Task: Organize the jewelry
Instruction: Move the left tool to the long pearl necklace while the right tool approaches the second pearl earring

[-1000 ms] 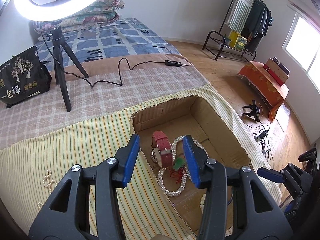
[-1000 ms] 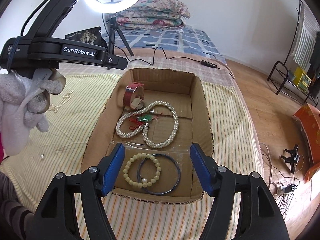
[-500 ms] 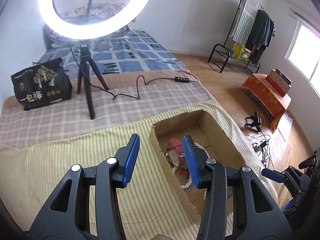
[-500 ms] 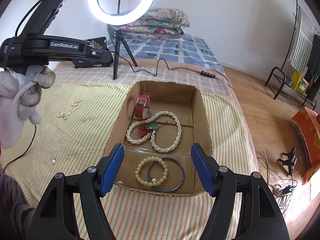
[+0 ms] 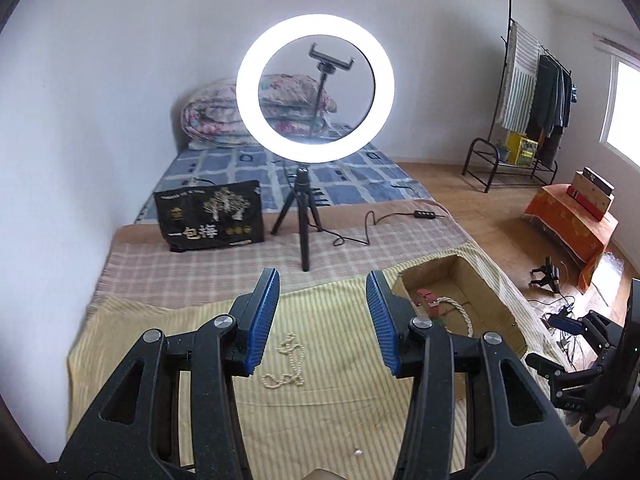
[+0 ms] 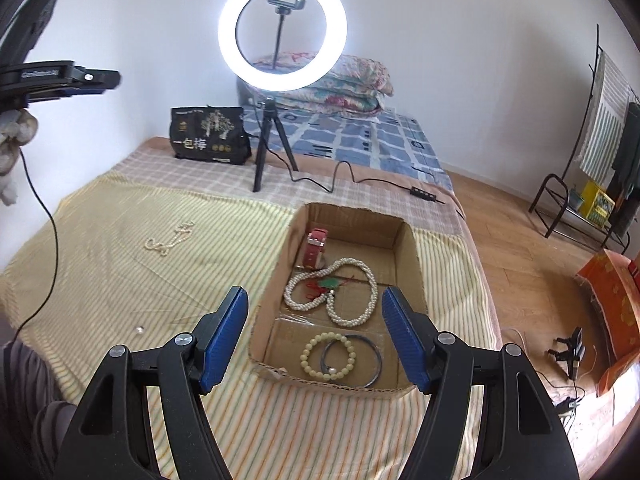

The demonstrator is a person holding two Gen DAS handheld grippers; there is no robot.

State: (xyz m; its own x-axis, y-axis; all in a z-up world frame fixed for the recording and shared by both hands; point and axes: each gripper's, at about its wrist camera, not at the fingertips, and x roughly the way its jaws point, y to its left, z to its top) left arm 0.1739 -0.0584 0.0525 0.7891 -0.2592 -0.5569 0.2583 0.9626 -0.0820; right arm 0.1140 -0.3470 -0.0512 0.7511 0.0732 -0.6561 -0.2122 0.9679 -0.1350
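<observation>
On the striped yellow cloth a thin pearl chain lies loose in a tangle, left of the cardboard box and well apart from it, with a single bead nearer the cloth's front. That chain looks like the piece in hand: the left gripper hangs above it, jaws parted and empty, and must descend and close on the slack strand. Over the box's near edge the right gripper stands wide, holding nothing. Inside lie a red watch, a doubled pearl necklace with green pendant, a bead bracelet and a dark bangle
</observation>
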